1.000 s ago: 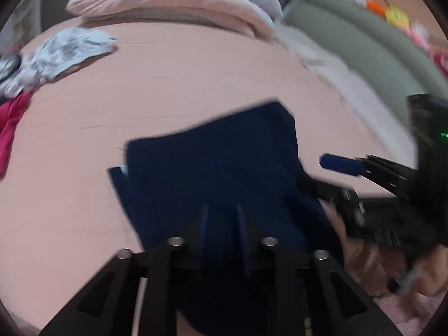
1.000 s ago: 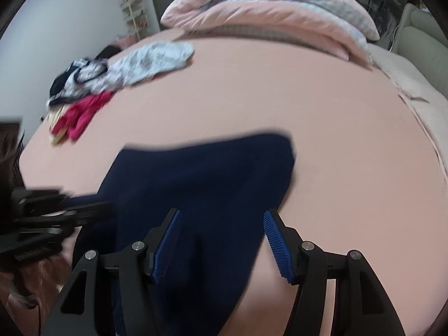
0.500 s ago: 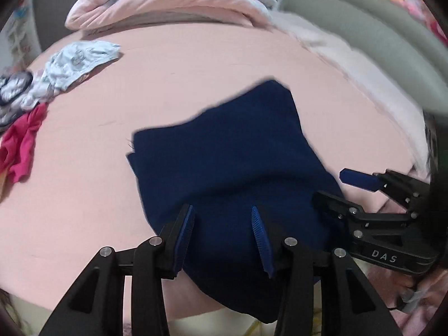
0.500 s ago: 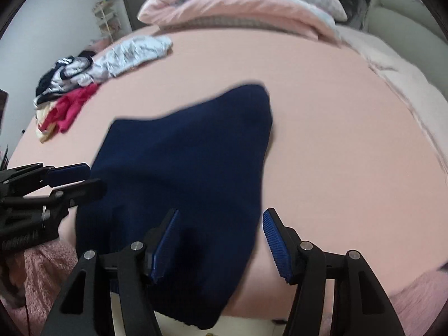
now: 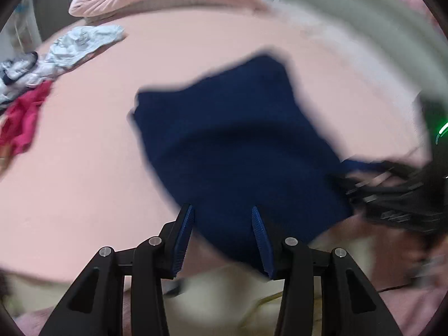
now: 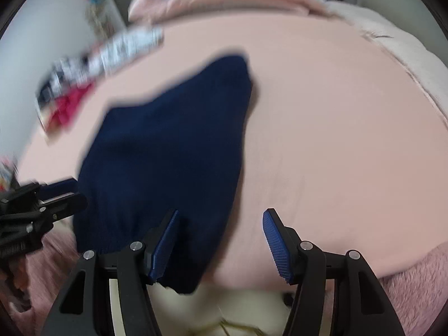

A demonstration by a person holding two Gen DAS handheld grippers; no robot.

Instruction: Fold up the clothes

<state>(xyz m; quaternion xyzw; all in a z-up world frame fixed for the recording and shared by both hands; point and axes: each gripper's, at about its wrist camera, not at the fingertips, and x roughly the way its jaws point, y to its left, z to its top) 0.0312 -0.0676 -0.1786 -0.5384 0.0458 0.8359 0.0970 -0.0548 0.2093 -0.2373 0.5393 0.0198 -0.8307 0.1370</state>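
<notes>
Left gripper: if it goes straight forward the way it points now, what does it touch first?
Most likely the navy garment. The open left gripper points straight at its near edge, which hangs over the pink bed. Blur makes depth unsure.

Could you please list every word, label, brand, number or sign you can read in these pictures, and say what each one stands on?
None can be read now.
Left claw, seen from the right wrist: any marking on its body is blurred out.
Patterned clothes by the wall: print too smeared to read.
Green light at the right edge of the left wrist view: a glow only, no characters.
Navy garment: no visible label.
</notes>
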